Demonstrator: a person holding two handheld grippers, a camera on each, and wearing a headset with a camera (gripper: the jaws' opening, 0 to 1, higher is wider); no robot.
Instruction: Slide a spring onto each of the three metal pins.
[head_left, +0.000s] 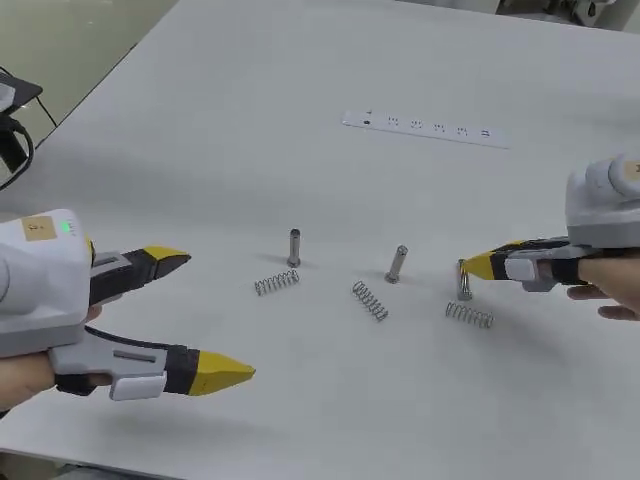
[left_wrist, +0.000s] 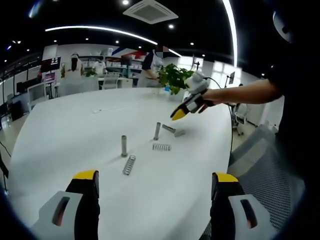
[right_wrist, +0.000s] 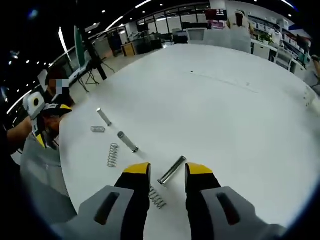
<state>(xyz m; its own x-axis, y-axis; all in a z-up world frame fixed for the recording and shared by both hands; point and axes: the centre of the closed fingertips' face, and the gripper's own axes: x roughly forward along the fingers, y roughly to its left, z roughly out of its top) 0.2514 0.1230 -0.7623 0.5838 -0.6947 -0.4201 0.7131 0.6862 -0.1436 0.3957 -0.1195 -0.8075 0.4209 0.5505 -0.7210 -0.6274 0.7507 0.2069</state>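
Note:
Three short metal pins stand upright on the white table: one at left (head_left: 294, 247), one in the middle (head_left: 397, 263), one at right (head_left: 464, 280). A loose spring lies by each: (head_left: 277, 284), (head_left: 370, 300), (head_left: 469, 315). My right gripper (head_left: 476, 266) is level with the top of the right pin. In the right gripper view that pin (right_wrist: 172, 170) stands between the yellow fingertips (right_wrist: 136, 171) with a small gap on each side, and its spring (right_wrist: 156, 196) lies just below. My left gripper (head_left: 200, 316) is open wide and holds nothing, well to the left of the left pin (left_wrist: 123, 145).
A white power strip (head_left: 425, 127) lies at the far middle of the table (head_left: 250, 120). A black object (head_left: 10, 140) sits at the left edge. The near table edge runs just below my left gripper. People and desks stand beyond the table.

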